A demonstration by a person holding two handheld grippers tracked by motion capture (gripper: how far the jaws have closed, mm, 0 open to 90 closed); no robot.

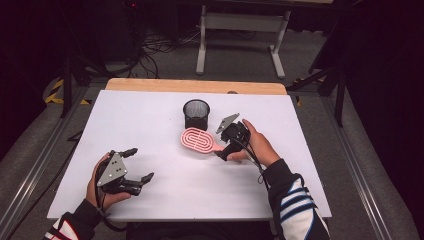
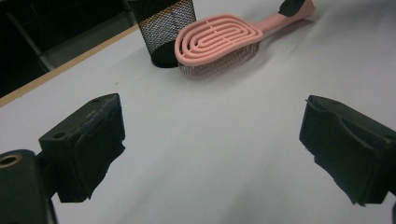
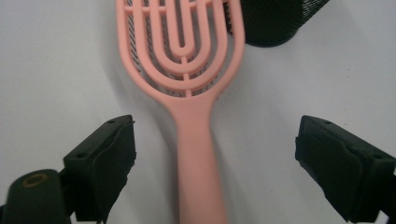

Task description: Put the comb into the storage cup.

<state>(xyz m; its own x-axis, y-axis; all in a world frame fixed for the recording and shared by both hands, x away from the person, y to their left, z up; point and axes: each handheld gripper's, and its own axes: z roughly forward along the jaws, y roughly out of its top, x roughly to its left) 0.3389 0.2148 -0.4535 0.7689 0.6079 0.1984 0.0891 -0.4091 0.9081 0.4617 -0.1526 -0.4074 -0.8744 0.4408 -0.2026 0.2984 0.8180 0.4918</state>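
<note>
One pink hairbrush (image 1: 198, 141) lies flat on the white bench (image 1: 150, 115), bristles down, its vented oval head pointing toward the far edge and its handle running back toward the person's right hand (image 1: 260, 145). In the right gripper view the brush (image 3: 196, 116) fills the middle, with the handle passing straight down between the two black jaws. Both jaws stand wide apart, one on each side of the handle, and neither touches it; the right claw (image 1: 222, 152) grips nothing. Just beyond the brush head stands a black mesh cup (image 1: 196, 114), upright, very close to the tip of the head; whether the two touch I cannot tell. The left gripper view shows the same pair from the side: the brush (image 2: 219, 42) resting on its bristles, the cup (image 2: 163, 28) right behind it. Well apart from all this, near the front left of the bench, the left claw (image 1: 140, 165) is held in the person's left hand (image 1: 97, 187). Its jaws are spread wide too, with only bare white surface between them.
</note>
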